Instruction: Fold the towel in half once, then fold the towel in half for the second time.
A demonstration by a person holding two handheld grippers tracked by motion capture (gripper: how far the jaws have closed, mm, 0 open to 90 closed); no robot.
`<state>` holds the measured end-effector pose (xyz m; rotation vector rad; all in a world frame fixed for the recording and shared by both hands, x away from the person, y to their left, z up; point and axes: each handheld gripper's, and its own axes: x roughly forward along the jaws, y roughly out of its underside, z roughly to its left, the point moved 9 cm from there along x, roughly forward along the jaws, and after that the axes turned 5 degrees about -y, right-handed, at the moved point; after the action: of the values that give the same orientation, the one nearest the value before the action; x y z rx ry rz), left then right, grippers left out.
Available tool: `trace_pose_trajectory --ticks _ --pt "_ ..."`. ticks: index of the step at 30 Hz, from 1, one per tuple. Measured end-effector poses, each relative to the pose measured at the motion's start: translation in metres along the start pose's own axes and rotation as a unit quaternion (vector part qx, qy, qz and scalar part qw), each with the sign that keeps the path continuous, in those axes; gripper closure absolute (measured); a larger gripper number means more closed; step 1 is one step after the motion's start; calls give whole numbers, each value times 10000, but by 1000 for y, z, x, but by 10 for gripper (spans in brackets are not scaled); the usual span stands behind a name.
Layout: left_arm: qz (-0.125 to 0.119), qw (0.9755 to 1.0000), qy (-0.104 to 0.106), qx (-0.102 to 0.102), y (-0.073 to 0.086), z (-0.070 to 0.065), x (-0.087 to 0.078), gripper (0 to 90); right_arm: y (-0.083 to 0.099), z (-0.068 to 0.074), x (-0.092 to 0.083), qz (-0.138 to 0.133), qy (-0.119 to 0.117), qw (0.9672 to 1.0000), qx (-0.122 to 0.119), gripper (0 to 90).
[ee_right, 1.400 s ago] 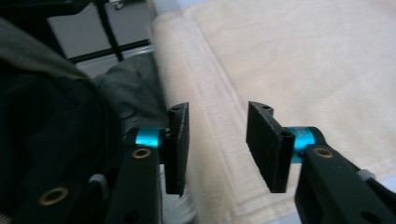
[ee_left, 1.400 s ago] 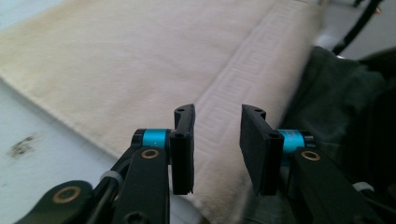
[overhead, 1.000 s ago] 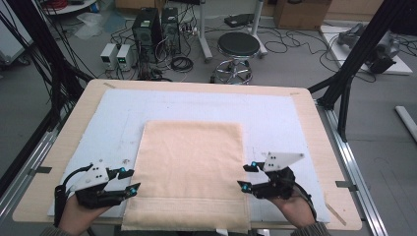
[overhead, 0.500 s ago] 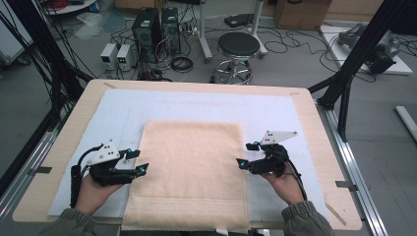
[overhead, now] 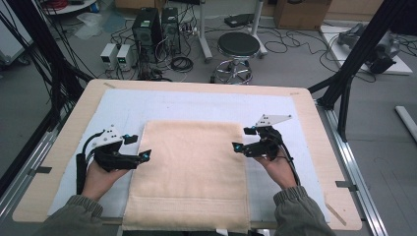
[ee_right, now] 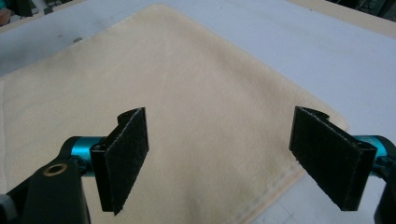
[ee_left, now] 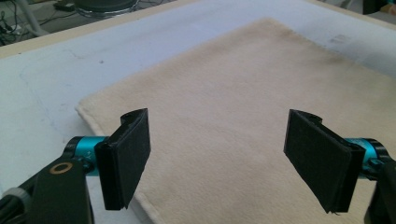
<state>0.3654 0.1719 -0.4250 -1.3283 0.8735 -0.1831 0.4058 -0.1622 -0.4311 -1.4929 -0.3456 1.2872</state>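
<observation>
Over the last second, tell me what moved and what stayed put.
Both grippers slid up the table along the towel's sides, the left gripper by its left edge, the right gripper by its right, jaws opening with nothing gripped. The beige towel stayed flat on the white mat.

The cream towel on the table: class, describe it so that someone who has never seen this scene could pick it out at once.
Find the wooden table with a pale blue-white mat spread over it. On the mat's near half lies the cream towel, flat, its near end hanging over the table's near edge. It is the one soft, buff-coloured rectangle there, flanked by two black grippers.
</observation>
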Motion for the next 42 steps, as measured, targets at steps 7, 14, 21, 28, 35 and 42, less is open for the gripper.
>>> trace_pose_trajectory --ticks 7,14,21,28,35,42 --pt "-27 9999 -77 68 -17 9 4 233 -19 -1 12 122 -3 9998 -174 183" --pt "35 9999 -63 118 -20 10 5 244 -21 2 17 239 -41 9994 -255 182" --pt "125 9998 -47 132 -20 15 10 275 -19 -9 14 181 27 9996 -197 188" --pt "108 9995 -245 180 -52 37 12 277 -34 -29 4 88 229 9995 -175 200" --pt "158 9984 -539 -37 -58 66 33 278 -44 -55 6 165 517 9985 -56 202" --pt "263 9963 -769 -287 -44 87 59 313 -30 -72 27 343 584 9977 104 201"
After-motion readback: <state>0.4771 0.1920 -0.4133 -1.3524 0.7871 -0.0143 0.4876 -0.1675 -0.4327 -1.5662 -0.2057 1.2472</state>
